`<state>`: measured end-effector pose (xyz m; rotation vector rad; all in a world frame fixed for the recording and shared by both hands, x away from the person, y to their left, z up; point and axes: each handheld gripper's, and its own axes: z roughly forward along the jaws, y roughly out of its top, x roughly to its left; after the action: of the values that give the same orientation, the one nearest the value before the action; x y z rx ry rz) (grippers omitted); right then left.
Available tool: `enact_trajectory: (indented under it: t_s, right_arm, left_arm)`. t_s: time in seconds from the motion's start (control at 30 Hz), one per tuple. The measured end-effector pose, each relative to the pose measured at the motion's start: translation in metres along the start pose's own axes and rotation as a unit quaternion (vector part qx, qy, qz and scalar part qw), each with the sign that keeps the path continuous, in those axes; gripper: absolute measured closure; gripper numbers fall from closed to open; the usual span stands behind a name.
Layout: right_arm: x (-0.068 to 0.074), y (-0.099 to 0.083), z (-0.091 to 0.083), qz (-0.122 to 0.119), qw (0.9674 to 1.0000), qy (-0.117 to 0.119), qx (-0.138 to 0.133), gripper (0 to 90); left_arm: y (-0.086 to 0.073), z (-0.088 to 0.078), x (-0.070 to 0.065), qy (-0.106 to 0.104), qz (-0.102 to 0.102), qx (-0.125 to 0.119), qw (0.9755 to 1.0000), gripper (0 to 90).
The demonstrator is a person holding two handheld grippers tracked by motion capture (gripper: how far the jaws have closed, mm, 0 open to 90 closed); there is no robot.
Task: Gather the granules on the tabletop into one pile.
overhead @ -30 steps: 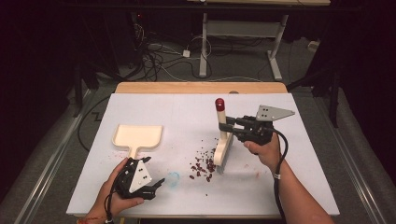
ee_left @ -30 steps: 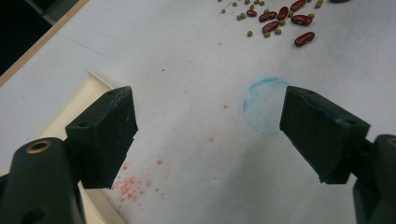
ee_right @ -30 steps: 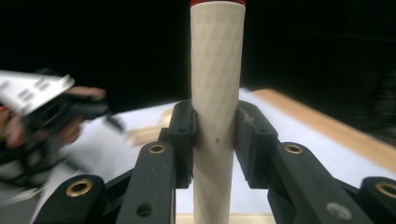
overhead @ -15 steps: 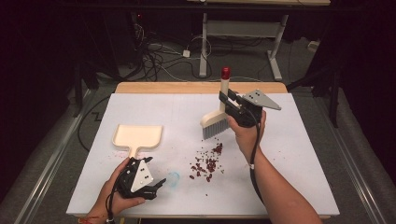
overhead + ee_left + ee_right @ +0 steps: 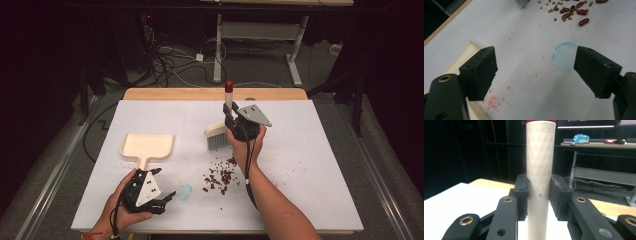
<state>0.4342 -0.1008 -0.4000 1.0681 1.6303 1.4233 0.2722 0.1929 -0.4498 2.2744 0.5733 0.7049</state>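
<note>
Table (image 5: 310, 165), centre: brush (image 5: 218, 134), upright in the right gripper (image 5: 231, 118), bristles down on the surface; scattered beans (image 5: 218, 176) lie just nearer the front edge. Left half: dustpan (image 5: 146, 147), handle toward the front edge. Front-left corner: left gripper (image 5: 169, 195), beside a ring mark (image 5: 184, 191) lying between it and the beans.

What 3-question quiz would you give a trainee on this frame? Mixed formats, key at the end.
1. True or false: the right tongs are shut on the brush handle.
2. Multiple choice: the left tongs are A) shut on the dustpan, B) open over the table, C) shut on a bean.
3. Short answer: where does the dustpan lie relative to the scattered beans in the high view?

Key
1. True: both pads press the white handle, which stands upright.
2. B: the jaws stand wide apart, with a blue ring mark on the table between them.
3. To their left, apart from them.
</note>
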Motion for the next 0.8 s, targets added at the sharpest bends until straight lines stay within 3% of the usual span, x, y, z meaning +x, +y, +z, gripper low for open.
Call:
enact_trajectory:
  t_s: [0.27,0.3,0.53,0.6,0.8]
  right_arm:
    - [0.009,-0.013,-0.023,-0.004,0.9998,0.009,-0.015,70.5]
    - [0.014,-0.015,-0.032,0.0,0.9998,0.016,-0.015,70.5]
    - [0.022,-0.016,-0.054,-0.001,0.9996,0.025,-0.009,70.5]
    - [0.021,-0.016,-0.064,0.017,0.9993,0.032,-0.008,70.6]
    - [0.022,-0.011,-0.073,0.018,0.999,0.04,-0.009,70.6]
  left_arm:
    - [0.002,0.003,-0.002,-0.003,0.005,0.006,1.0,18.2]
    - [0.002,0.003,-0.002,-0.003,0.005,0.005,1.0,18.2]
    - [0.002,0.003,-0.002,-0.003,0.008,0.006,0.9999,18.2]
    - [0.003,0.003,-0.002,-0.003,0.009,0.006,0.9999,18.2]
    - [0.003,0.003,-0.002,-0.002,0.01,0.006,0.9999,18.2]
